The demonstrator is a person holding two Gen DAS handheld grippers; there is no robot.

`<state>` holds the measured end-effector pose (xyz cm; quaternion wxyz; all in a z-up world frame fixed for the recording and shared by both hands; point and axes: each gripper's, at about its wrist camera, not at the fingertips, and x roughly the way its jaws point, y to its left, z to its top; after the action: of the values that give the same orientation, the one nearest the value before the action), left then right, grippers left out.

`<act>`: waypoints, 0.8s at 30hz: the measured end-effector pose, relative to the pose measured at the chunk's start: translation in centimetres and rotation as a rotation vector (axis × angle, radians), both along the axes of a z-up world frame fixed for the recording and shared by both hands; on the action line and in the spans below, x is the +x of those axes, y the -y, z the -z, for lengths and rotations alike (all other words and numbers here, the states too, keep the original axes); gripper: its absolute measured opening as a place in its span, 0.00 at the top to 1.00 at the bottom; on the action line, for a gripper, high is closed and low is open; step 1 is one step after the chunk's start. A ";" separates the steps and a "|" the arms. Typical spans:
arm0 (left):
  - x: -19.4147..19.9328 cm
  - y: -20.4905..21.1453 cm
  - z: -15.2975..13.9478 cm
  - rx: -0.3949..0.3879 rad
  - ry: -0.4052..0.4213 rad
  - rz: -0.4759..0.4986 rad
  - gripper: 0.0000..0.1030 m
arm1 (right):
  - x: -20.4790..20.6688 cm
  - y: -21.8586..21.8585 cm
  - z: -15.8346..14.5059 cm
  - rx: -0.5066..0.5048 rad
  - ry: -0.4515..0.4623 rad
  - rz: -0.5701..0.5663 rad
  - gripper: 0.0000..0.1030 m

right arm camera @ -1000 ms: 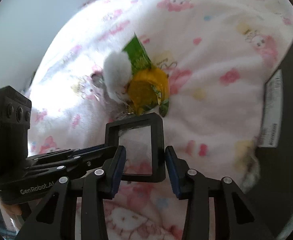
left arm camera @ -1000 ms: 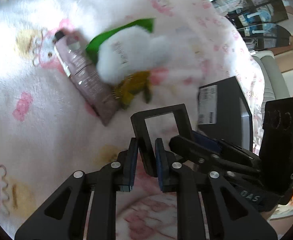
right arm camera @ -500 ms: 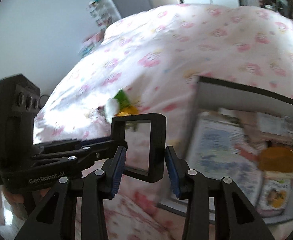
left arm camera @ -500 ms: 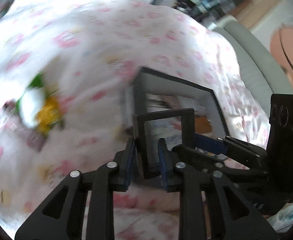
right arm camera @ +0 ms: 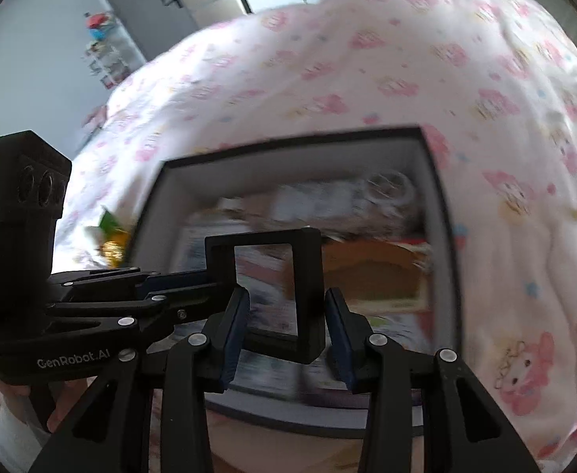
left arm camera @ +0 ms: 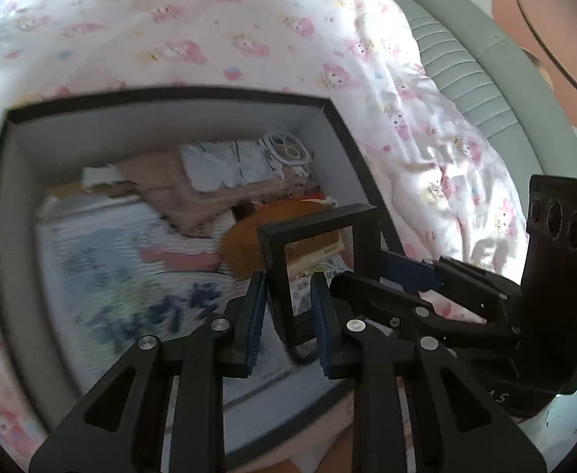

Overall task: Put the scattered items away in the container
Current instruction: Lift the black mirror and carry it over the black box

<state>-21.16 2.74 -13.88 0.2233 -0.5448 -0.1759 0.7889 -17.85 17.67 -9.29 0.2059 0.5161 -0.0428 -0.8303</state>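
Both grippers hold a black square frame (left arm camera: 320,244) (right arm camera: 308,276) with a clear window above the open black box (left arm camera: 150,134) (right arm camera: 288,169). My left gripper (left arm camera: 287,287) is shut on the frame's left bar, and its fingers (right arm camera: 162,276) come in from the left in the right wrist view. On the frame's lower part my right gripper (right arm camera: 286,295) is shut, and its fingers (left arm camera: 406,274) reach the frame's right edge. The box holds papers, an orange item (left arm camera: 257,228) and other blurred things. A green, white and yellow pile (right arm camera: 109,232) lies on the bedspread left of the box.
The box rests on a white bedspread (left arm camera: 209,19) with pink cartoon prints. A grey padded edge (left arm camera: 466,59) and a person's arm (left arm camera: 533,19) lie to the right. A grey door (right arm camera: 150,0) and shelves stand behind the bed.
Both grippers have carried the frame from above the scattered pile across the bedspread to above the open box. The pile has slid off to the left of the views.
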 end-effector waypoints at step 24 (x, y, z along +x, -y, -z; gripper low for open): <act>-0.8 0.3 3.5 -0.061 0.154 -0.113 0.83 | -0.3 -2.3 2.9 0.038 -0.011 0.063 0.67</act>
<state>-21.91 2.44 -17.36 0.1473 -0.5996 -0.1988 0.7611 -18.14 19.92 -12.17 0.1702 0.5136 -0.0422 -0.8399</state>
